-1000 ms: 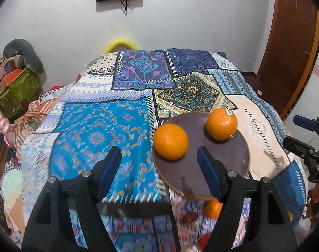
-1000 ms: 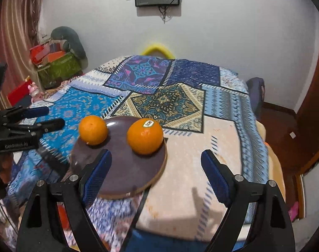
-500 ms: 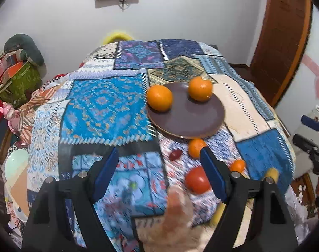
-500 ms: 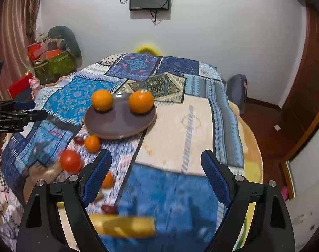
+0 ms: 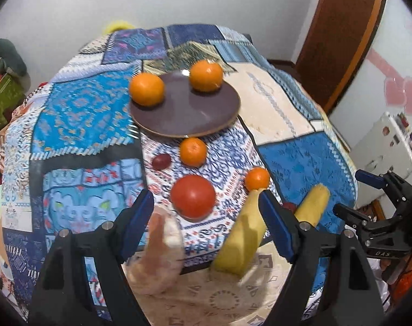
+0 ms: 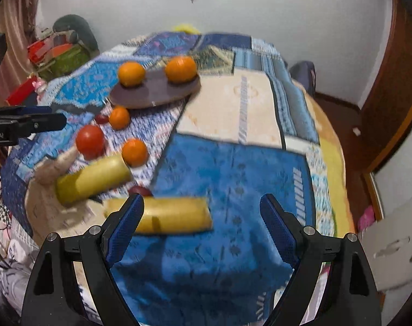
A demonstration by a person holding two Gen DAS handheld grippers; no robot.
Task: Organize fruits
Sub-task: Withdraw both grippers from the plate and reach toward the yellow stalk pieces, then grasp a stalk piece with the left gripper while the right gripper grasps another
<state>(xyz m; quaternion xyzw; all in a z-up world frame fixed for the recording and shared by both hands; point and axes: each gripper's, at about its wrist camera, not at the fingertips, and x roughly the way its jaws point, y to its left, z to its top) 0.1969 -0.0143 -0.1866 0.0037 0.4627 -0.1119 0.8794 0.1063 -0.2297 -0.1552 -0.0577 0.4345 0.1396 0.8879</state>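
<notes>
Left wrist: both grippers wide, empty; 2 oranges on plate.

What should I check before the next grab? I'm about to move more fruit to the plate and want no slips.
1. Left gripper open and empty: ok.
2. Right gripper open and empty: ok.
3. Plate has free room beside its two oranges: ok.
4. Tomato lies clear of other fruit: ok.
5. Banana whole length visible: not ok, the fingers hide one end.
</notes>
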